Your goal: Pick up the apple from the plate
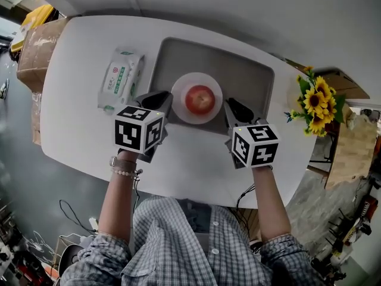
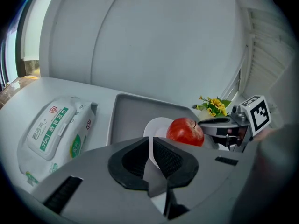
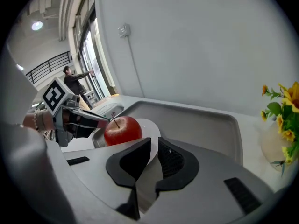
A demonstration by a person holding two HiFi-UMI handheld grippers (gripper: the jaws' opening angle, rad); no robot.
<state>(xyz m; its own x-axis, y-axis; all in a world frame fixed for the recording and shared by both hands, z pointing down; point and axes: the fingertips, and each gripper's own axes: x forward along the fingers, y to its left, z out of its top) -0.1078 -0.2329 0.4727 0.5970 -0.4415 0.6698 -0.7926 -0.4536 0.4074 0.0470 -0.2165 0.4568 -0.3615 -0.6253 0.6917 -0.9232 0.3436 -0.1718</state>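
White oval worktop (image 1: 190,165) up against a plain pale wall, with a brown cardboard box (image 1: 36,46) off at the upper left of the head view. Around the middle of the frame there's a grey rectangular plastic tray (image 1: 244,76). On its near side sits a round white plate (image 1: 181,89) with the shiny red apple (image 1: 200,99) right in the centre, stem up. Left of the tray is a green-and-white pack of wet wipes (image 1: 121,79), and at the right edge a bunch of yellow sunflowers (image 1: 318,103). The left gripper (image 1: 156,102) sits just beside the plate's left rim and the right gripper (image 1: 237,109) just beside its right rim, so the apple is between them and neither touches it. Both grippers have their jaws pretty much pressed together with nothing in them; only a sliver of plate shows through the slit.
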